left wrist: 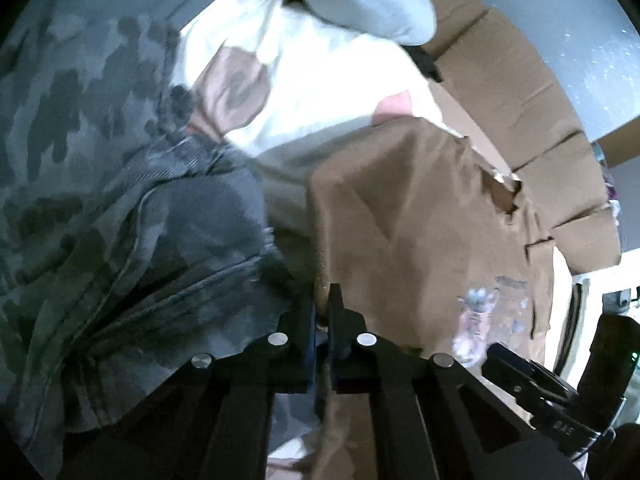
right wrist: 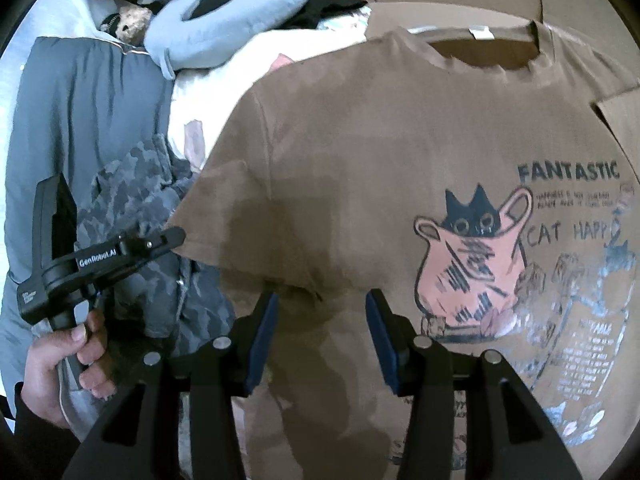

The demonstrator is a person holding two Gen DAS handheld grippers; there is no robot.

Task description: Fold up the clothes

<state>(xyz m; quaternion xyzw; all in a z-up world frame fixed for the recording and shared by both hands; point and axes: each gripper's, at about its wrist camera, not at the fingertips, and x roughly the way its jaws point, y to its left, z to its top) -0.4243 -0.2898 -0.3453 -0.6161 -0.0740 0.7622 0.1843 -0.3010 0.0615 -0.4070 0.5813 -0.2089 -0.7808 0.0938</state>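
Where the left tool [left wrist: 322, 300] meets the brown T-shirt [right wrist: 380, 160], its jaws stand pinched together on the shirt's sleeve edge, a sliver of brown cloth caught between the blue pads. Seen from the right wrist, the same tool [right wrist: 176, 234] reaches the hem of that sleeve from the side, held by a hand [right wrist: 60, 364] low at the shirt's left.

The right tool [right wrist: 322, 308] hangs over the shirt's lower front with jaws parted; brown cloth shows below and between the fingers [right wrist: 260, 344], pads not pressing it.

The shirt lies spread front-up, neck hole and white label at its far end, a cat-in-a-bag print [right wrist: 472, 264] with lettering to the right of the right tool. Flattened cardboard [left wrist: 532, 92] lies under and beyond the shirt.

Left of the shirt, touching its sleeve: a grey camouflage garment [right wrist: 136, 184], rumpled. Beyond that, a plain grey-blue garment [right wrist: 80, 96]. Past the shirt's shoulder, a white cloth with pinkish patches [left wrist: 320, 80], and on it a pale blue soft item [right wrist: 224, 12], partly blurred
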